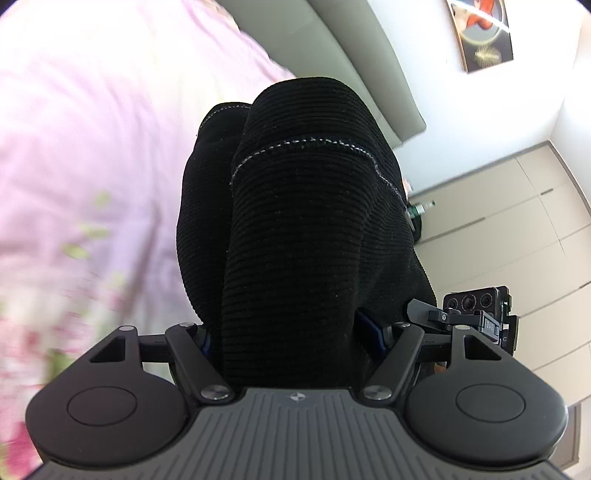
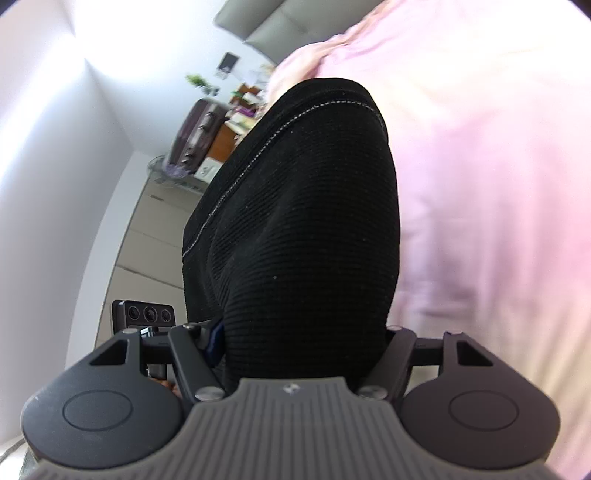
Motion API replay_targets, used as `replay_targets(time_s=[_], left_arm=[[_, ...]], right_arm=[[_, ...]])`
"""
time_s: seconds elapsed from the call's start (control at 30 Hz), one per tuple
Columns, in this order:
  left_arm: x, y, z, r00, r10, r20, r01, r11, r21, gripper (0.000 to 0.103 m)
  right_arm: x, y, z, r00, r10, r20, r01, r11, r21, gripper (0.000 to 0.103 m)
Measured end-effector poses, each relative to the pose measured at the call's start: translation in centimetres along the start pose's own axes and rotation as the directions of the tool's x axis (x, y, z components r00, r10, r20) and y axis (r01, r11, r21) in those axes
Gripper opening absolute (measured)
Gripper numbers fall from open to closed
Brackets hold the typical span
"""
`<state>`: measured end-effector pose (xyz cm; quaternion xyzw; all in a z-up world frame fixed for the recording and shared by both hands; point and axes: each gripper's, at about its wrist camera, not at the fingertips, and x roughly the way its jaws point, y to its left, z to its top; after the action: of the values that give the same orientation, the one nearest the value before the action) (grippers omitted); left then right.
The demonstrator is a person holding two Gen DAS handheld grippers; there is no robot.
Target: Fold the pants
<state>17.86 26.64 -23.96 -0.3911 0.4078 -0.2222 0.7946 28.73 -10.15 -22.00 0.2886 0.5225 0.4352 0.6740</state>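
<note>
The black ribbed pants [image 1: 306, 229] with a pale stitched hem hang bunched out of my left gripper [image 1: 295, 332], which is shut on the cloth; the fabric hides the fingertips. In the right wrist view the same pants [image 2: 306, 229] drape out of my right gripper [image 2: 303, 336], which is also shut on them, fingertips hidden too. Both grippers hold the pants lifted above the pink bedspread [image 1: 92, 147]. The other gripper's camera block [image 1: 476, 310] shows at the right of the left view, close beside.
The pink floral bedspread [image 2: 498, 184] fills the outer side of each view. A grey headboard [image 1: 369, 62] and a wall picture [image 1: 484, 33] lie beyond. Pale floor tiles [image 1: 517, 221], a dark suitcase [image 2: 199, 133] and a cluttered desk [image 2: 240, 107] are at the room's edge.
</note>
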Motion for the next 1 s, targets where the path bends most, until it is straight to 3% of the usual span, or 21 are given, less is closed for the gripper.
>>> replay_targets(time_s=[0.23,0.37,0.6,1.0], left_arm=[[-11.7,-1.7,3.6,0.99,0.11,0.086,-0.115,0.992,0.058,0.082],[-14.9,-0.3,5.7,0.981,0.173,0.084,-0.177,0.983,0.051,0.083],[-14.3,5.7,7.6,0.974,0.225,-0.002,-0.225,0.974,-0.003,0.083],[-7.1,17.0,7.5,0.956,0.249,-0.154,-0.268,0.956,-0.123,0.083]], right_arm=[[6.4,8.4,0.8,0.99,0.14,0.006,-0.14,0.99,-0.022,0.064],[10.8,9.9,1.3,0.982,0.188,0.009,-0.188,0.982,0.009,0.064],[16.9,6.5,0.4,0.982,0.19,-0.007,-0.188,0.975,0.119,0.064],[24.8,-3.6,-0.8,0.991,0.106,-0.083,-0.082,0.966,0.247,0.064]])
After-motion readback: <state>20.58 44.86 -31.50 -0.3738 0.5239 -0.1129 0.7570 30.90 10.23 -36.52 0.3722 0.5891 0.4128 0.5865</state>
